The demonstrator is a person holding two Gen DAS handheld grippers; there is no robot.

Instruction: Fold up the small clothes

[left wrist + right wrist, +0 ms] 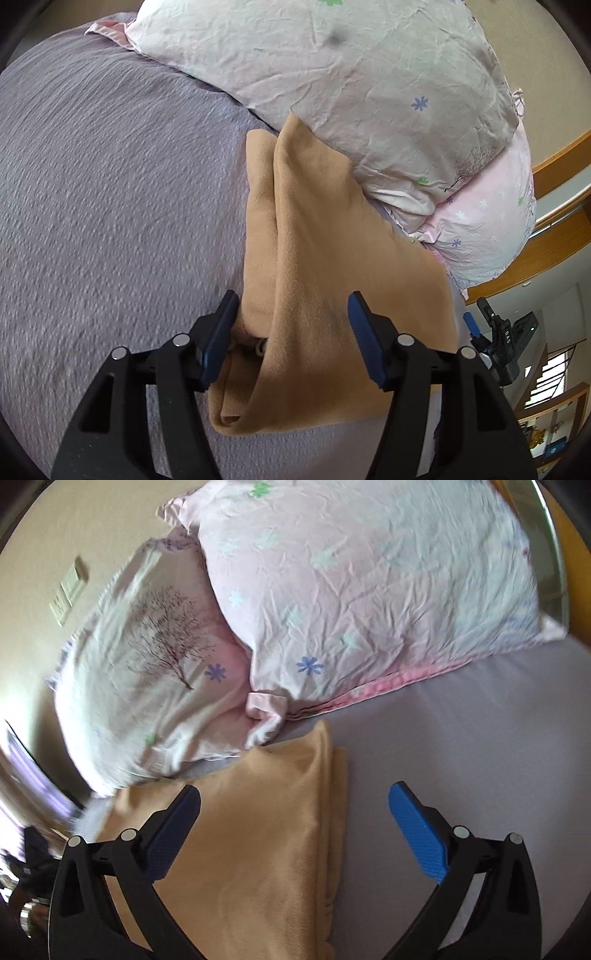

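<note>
A tan fleece garment (314, 258) lies folded lengthwise on the grey-purple bed cover (110, 184), its far end against the pillows. My left gripper (291, 299) is open, its blue-padded fingers (221, 332) straddling the garment's near end just above it, holding nothing. The garment also shows in the right wrist view (258, 849). My right gripper (295, 794) is open above the garment's long folded edge and holds nothing. The right gripper also shows at the right edge of the left wrist view (495, 332).
Two pale pink floral pillows (351, 92) (369, 590) lie at the head of the bed, touching the garment's far end. A second pillow with a tree print (147, 664) sits beside them. A wooden bed frame (554, 240) and a beige wall lie beyond.
</note>
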